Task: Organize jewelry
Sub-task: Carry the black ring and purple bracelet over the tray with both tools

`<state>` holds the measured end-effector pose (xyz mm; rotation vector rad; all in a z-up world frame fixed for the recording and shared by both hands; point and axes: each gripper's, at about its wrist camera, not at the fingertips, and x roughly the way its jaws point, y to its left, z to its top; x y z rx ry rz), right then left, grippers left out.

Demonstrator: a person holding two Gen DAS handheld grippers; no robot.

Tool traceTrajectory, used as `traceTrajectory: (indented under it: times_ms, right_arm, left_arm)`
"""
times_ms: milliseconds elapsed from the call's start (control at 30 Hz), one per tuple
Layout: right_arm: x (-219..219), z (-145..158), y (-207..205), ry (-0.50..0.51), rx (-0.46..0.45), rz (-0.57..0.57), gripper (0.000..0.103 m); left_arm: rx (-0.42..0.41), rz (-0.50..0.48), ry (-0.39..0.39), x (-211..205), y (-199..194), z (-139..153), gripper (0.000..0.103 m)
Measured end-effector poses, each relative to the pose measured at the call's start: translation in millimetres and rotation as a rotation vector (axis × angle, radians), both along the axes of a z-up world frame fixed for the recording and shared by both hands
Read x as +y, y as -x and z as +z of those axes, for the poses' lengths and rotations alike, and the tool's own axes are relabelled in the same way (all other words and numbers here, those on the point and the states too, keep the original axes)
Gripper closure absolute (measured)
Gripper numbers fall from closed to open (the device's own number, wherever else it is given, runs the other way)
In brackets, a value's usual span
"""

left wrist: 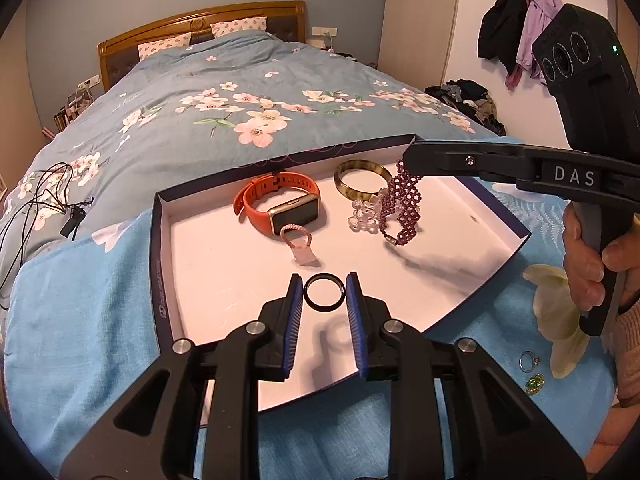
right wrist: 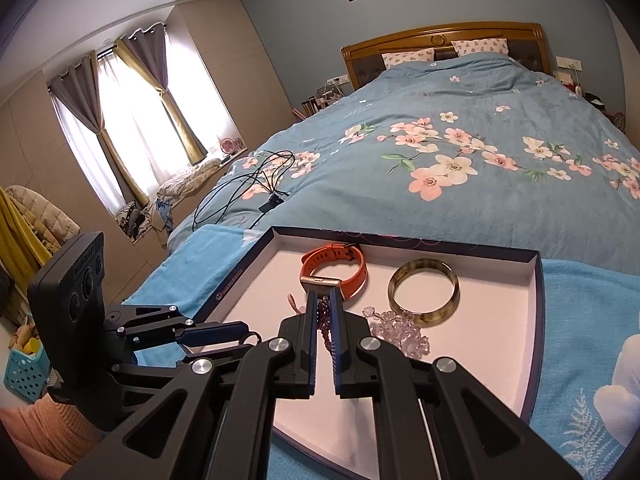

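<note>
Your left gripper (left wrist: pixel 324 292) held a black ring (left wrist: pixel 324 292) between its blue pads (left wrist: pixel 295 300), clenched on its rim above the white floor of the tray (left wrist: pixel 224 264). Your right gripper (right wrist: pixel 323 312) was clamped on a purple beaded bracelet (left wrist: pixel 404 204), which hung from its tips down onto the tray beside the clear crystal beads (left wrist: pixel 364 216) and the olive bangle (left wrist: pixel 362 182). The orange watch (left wrist: pixel 280 204) and a pink ring (left wrist: pixel 298 240) lay further left. The right gripper's side read "DAS" (left wrist: pixel 574 176). A silver ring (left wrist: pixel 529 361) and a green piece (left wrist: pixel 534 384) lay outside the tray on the blue cloth (left wrist: pixel 80 300).
</note>
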<state>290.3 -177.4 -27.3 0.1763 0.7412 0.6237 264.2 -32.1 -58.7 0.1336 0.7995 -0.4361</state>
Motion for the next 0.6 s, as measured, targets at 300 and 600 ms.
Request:
traceTrajectory:
  times_ms: [300,600]
  right_arm:
    - [1,-6,-8,0.005,0.026,-0.007,0.098]
    - [-13,-13,-13,0.028,0.035,-0.051,0.098]
  left_arm:
    - [0.011,0.007,-0.017,-4,-13,-4,0.081]
    - [0.040,0.020,-0.028,-8,-28,-14,0.081]
